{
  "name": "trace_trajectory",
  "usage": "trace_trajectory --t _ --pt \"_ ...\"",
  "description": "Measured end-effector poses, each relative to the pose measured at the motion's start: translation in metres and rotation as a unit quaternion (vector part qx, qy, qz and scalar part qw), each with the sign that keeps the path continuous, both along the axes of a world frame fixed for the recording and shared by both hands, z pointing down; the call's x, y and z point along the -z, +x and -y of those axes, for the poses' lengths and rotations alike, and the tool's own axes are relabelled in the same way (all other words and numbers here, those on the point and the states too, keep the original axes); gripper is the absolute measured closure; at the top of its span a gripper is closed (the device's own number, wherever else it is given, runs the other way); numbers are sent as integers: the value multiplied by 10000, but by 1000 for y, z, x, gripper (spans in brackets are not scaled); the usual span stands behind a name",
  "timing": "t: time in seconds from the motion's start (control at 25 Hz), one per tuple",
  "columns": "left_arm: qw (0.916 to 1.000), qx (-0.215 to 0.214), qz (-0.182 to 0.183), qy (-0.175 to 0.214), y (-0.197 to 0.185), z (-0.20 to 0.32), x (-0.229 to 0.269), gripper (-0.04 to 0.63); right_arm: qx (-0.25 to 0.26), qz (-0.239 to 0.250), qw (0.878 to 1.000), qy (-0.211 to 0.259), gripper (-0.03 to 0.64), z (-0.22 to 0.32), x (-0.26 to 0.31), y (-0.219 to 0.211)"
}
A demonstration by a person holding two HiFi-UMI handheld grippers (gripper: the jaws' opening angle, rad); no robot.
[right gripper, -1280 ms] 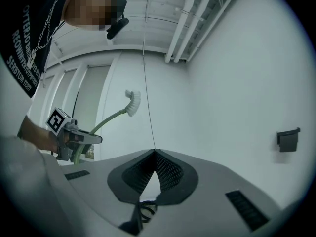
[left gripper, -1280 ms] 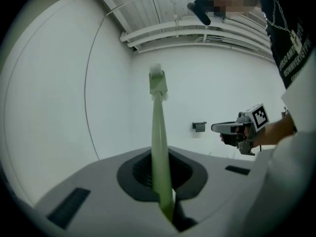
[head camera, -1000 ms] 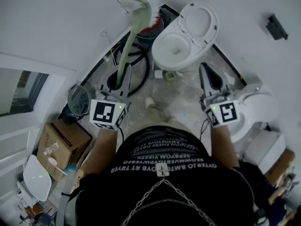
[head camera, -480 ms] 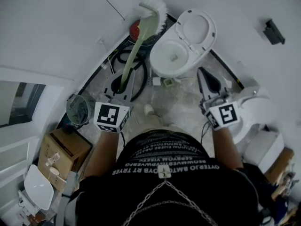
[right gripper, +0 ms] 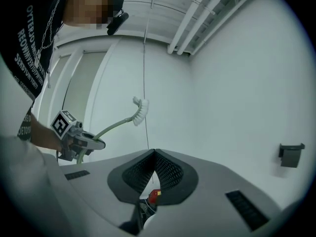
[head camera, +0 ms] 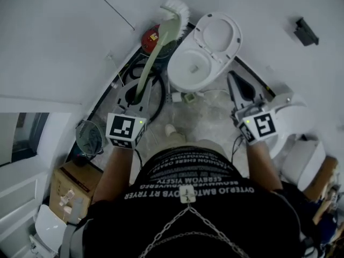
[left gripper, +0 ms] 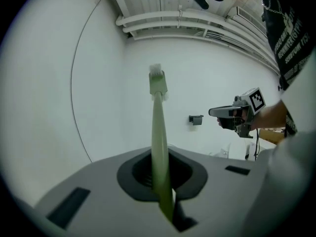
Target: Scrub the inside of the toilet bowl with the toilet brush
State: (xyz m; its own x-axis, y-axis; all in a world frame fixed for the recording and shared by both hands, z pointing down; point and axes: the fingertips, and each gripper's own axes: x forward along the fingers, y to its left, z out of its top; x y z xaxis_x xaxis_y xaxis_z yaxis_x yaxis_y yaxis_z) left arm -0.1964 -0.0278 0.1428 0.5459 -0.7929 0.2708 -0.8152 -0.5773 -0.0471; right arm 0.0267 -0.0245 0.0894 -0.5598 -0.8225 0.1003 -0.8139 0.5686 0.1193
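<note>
My left gripper (head camera: 138, 95) is shut on the pale green handle of the toilet brush (head camera: 156, 46), held up in the air. Its white bristle head (head camera: 177, 11) hangs left of the white toilet (head camera: 189, 69), whose seat and lid (head camera: 219, 34) stand open. The left gripper view shows the brush handle (left gripper: 158, 147) clamped between the jaws, bristles (left gripper: 157, 78) at the top. My right gripper (head camera: 238, 94) is shut and holds nothing, to the right of the bowl. The right gripper view shows the brush (right gripper: 139, 110) and the left gripper (right gripper: 97, 144) at the left.
A red round object (head camera: 150, 35) and black hoses (head camera: 157, 95) lie on the floor left of the toilet. A small fan (head camera: 88, 137) and a cardboard box (head camera: 67, 184) stand at the left. More white sanitary ware (head camera: 290, 120) sits at the right. A wall fitting (head camera: 304, 31) is at the upper right.
The view has shifted towards the toilet. The brush stays raised in my left gripper, its head now closer to the bowl's left rim. The right gripper is still shut.
</note>
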Motion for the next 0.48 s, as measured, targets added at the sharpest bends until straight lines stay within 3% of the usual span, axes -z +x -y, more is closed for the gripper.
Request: trace_trajectory --t 0.24,0.48 --pt "9999 -119 4 -111 -15 24 -14 594 -54 6 10000 64 614 12 5 -14" --pt "9987 -45 -66 -502 -17 40 -47 594 -221 19 9997 59 614 35 0 -7"
